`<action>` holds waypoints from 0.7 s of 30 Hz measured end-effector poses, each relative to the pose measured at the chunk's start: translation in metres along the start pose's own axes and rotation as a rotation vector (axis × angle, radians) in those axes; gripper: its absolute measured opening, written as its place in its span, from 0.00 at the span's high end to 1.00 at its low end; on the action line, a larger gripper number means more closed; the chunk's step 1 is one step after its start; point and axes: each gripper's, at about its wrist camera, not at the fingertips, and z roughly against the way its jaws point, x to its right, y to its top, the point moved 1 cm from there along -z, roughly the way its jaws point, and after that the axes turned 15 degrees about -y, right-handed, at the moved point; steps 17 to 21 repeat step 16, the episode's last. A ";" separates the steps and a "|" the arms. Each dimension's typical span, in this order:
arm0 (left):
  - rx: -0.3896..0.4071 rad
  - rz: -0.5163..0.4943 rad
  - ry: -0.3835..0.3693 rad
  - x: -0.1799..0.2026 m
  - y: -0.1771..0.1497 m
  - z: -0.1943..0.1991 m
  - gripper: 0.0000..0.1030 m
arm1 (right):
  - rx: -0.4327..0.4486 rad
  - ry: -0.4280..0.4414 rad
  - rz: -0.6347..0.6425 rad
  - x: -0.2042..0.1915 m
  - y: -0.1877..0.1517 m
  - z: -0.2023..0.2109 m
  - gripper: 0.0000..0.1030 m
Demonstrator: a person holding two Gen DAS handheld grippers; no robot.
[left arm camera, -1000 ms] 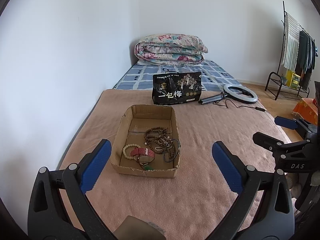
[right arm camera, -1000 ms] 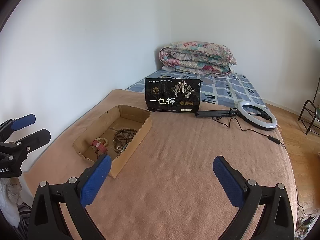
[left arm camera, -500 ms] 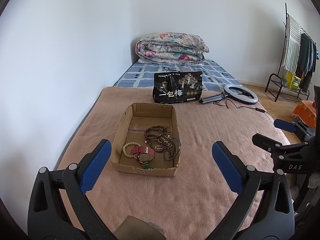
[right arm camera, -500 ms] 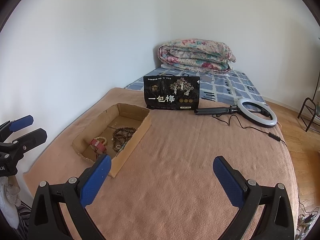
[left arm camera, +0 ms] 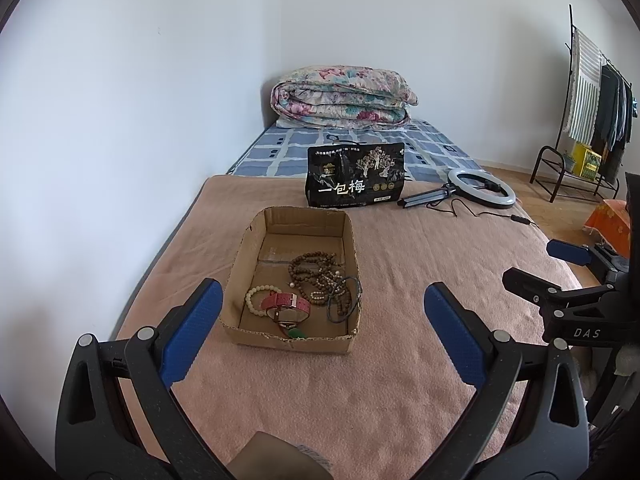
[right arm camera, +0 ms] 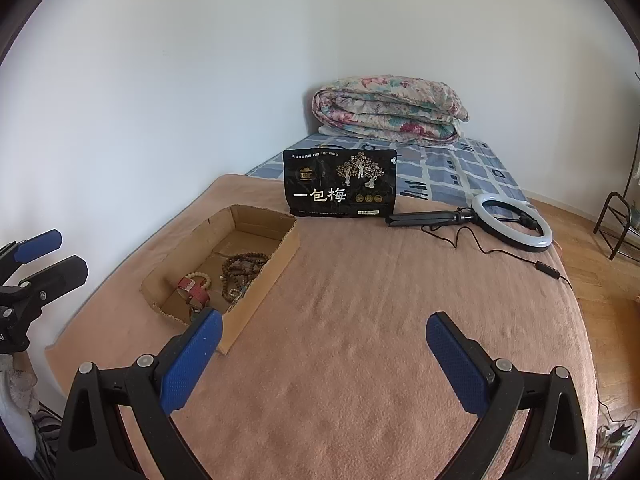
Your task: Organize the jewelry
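An open cardboard box point(left arm camera: 245, 244) sits on the pink blanket, also in the right wrist view point(right arm camera: 285, 248). Inside lie a red-strapped watch point(left arm camera: 285, 302), a pale bead bracelet point(left arm camera: 256, 298), brown bead strings point(left arm camera: 316, 268) and a dark cord loop point(left arm camera: 344, 300). My left gripper point(left arm camera: 322, 308) is open and empty, hovering just before the box's near wall. My right gripper point(right arm camera: 320, 340) is open and empty, to the right of the box over bare blanket. Each gripper shows at the edge of the other's view.
A black snack bag point(left arm camera: 356, 179) stands behind the box. A ring light on a folded stand point(left arm camera: 480, 188) lies to its right with a trailing cable point(right arm camera: 516, 256). A folded floral quilt point(left arm camera: 344, 96) lies at the bed's head. A clothes rack point(left arm camera: 592, 112) stands far right.
Both grippers have drifted slightly back and up; the box sits a little lower and nearer centre in the views. Nothing was grasped or moved.
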 end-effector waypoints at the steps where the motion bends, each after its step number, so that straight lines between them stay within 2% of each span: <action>1: -0.001 -0.001 0.001 0.000 0.000 0.000 0.01 | 0.000 0.000 0.002 0.000 0.000 0.000 0.00; 21: 0.026 -0.032 0.023 0.000 0.002 0.004 0.01 | -0.006 -0.002 0.000 -0.001 -0.002 -0.002 0.00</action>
